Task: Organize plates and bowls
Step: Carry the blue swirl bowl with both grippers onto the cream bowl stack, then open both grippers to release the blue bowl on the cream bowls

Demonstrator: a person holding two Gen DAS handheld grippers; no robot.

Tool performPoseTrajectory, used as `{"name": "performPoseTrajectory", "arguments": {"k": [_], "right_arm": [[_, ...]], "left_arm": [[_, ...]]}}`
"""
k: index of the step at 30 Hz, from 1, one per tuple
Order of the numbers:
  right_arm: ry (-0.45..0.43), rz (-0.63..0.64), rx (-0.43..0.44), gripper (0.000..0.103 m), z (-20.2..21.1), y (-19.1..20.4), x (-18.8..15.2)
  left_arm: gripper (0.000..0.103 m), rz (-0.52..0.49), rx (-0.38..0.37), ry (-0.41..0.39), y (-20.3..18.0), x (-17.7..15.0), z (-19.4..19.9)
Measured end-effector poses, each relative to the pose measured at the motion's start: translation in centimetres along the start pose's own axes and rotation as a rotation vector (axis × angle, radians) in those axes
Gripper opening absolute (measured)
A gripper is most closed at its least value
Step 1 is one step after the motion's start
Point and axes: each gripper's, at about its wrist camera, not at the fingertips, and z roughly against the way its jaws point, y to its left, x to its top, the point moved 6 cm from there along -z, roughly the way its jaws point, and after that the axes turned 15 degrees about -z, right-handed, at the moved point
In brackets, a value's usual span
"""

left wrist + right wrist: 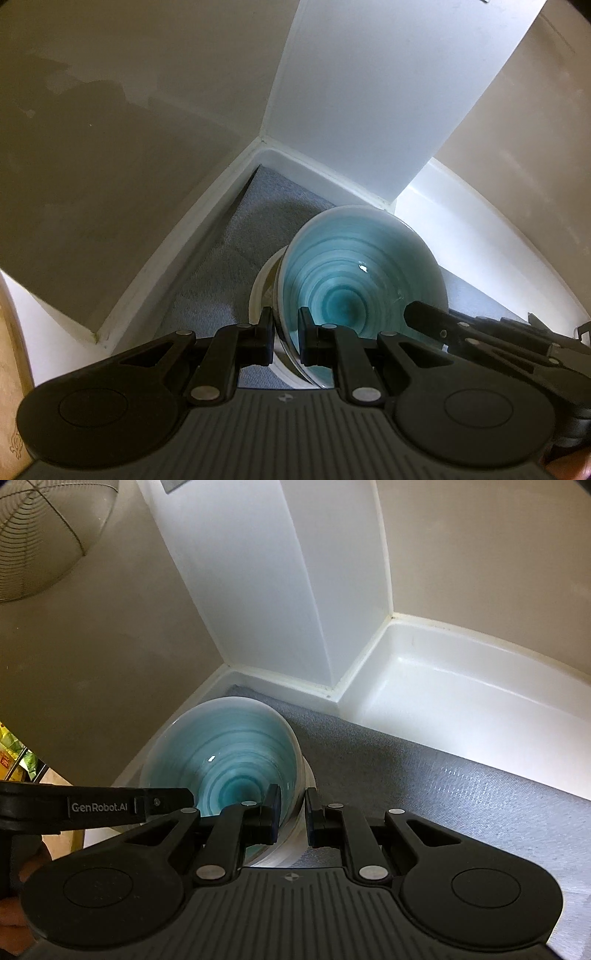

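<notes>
A teal-glazed bowl (pixel 354 273) with a pale rim sits tilted on a white plate (pixel 260 295) on grey carpet in a wall corner. My left gripper (pixel 286 339) straddles the bowl's near-left rim, one finger inside and one outside, closed on it. My right gripper (pixel 291 818) grips the same bowl (pixel 229 749) at its near-right rim, one finger inside, one outside over the white plate (pixel 308 775). The right gripper's finger also shows in the left wrist view (pixel 424 314), and the left gripper's finger shows in the right wrist view (pixel 170 799).
White skirting boards (pixel 192 236) and a white column (pixel 266 590) close the corner behind the bowl. Grey carpet (pixel 424 782) stretches to the right. A wire fan guard (pixel 44 535) stands at upper left. A white ledge (pixel 461 701) lies beyond the carpet.
</notes>
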Motion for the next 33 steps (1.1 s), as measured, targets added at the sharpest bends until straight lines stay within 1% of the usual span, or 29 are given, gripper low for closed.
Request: {"name": "performPoseTrajectory", "arguments": {"k": [8,9,10,11,12,13,14,15,16,17,18,19,20,21,23,25,30,33], "right_arm": [[0.005,-0.018,0.002,0.014,-0.6,-0.3,0.1],[0.005,-0.031,0.004,0.015,-0.5,-0.4,0.1],[0.007,-0.049,0.009,0.018,-0.5,-0.5,0.1],[0.010,-0.070,0.014,0.018,-0.5,-0.6,0.1],[0.014,-0.082,0.017,0.020,-0.6,-0.6,0.0],[0.011,-0.085,0.021,0.032,-0.4,-0.6,0.0],[-0.001,-0.082,0.018,0.036,-0.2,-0.4,0.0],[-0.025,-0.075,-0.009,0.039,0.1,-0.5,0.1],[-0.053,-0.057,-0.026,0.043,0.4,-0.4,0.2],[-0.073,-0.048,-0.032,0.047,0.7,-0.5,0.3],[-0.083,-0.047,-0.033,0.057,0.9,-0.5,0.3],[-0.084,-0.054,-0.029,0.062,1.2,-0.6,0.3],[-0.082,-0.062,-0.020,0.063,1.6,-0.6,0.2],[-0.079,-0.067,-0.011,0.064,2.0,-0.6,0.0],[-0.078,-0.079,-0.007,0.067,2.9,-0.6,-0.5],[-0.078,-0.091,0.002,0.072,3.9,-0.6,-1.3],[-0.076,-0.057,-0.007,0.074,6.2,-0.1,-3.5],[-0.094,-0.032,-0.014,0.077,7.6,0.5,-4.6]], "left_arm": [[0.013,0.002,0.009,0.000,0.1,0.3,-0.5],[0.015,0.006,0.004,-0.001,0.1,0.3,-0.5],[0.019,0.008,0.004,-0.002,0.0,0.3,-0.5],[0.031,0.006,-0.007,-0.004,-0.1,0.3,-0.4],[0.047,0.001,-0.026,-0.009,-0.4,0.3,-0.2],[0.056,-0.008,-0.041,-0.019,-0.7,0.4,0.0],[0.072,-0.015,-0.007,-0.030,-0.8,0.4,0.5],[0.088,-0.025,0.042,-0.052,-0.8,0.4,0.9],[0.093,-0.038,0.076,-0.085,-0.7,0.5,1.6],[0.094,-0.048,0.083,-0.105,-0.7,0.5,2.0],[0.094,-0.047,0.073,-0.109,-0.6,0.3,2.4],[0.095,-0.042,0.059,-0.107,-0.6,0.2,2.8],[0.098,-0.040,0.052,-0.110,-0.6,-0.1,3.2],[0.103,-0.046,0.059,-0.118,-0.7,-0.4,3.6],[0.103,-0.073,0.089,-0.144,-0.9,-1.3,4.7],[0.103,-0.115,0.113,-0.158,-1.4,-2.3,5.5],[0.103,-0.198,0.154,-0.202,-2.1,-5.3,7.4],[0.103,-0.214,0.175,-0.231,-1.9,-6.6,8.6]]}}
